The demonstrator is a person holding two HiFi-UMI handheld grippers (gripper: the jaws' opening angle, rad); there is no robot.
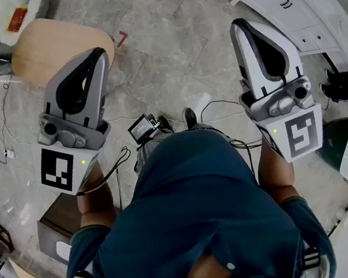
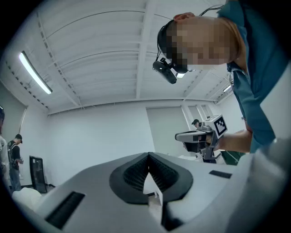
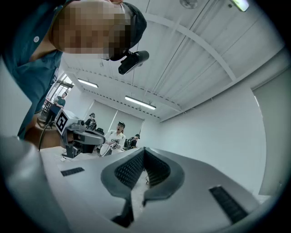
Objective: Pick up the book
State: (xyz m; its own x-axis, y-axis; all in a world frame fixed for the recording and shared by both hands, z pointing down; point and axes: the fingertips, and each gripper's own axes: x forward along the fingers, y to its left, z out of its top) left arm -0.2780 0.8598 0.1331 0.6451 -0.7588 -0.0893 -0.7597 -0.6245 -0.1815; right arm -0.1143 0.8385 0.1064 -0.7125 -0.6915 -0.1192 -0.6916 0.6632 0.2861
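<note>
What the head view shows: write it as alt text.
The left hand-held gripper and right hand-held gripper, both shut and empty, are held out above a grey stone floor by a person in a teal shirt. No book shows.

The head view looks steeply down, close above the grey plastic left gripper and grey plastic right gripper. Each gripper view faces level along its own jaws and catches the opposite gripper.

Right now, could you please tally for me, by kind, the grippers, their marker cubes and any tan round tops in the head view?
Grippers: 2 (left gripper, right gripper), both shut with nothing between the jaws
Marker cubes: 2 (left marker cube, right marker cube)
Round tops: 1 (tan round top)
Total: 5
</note>
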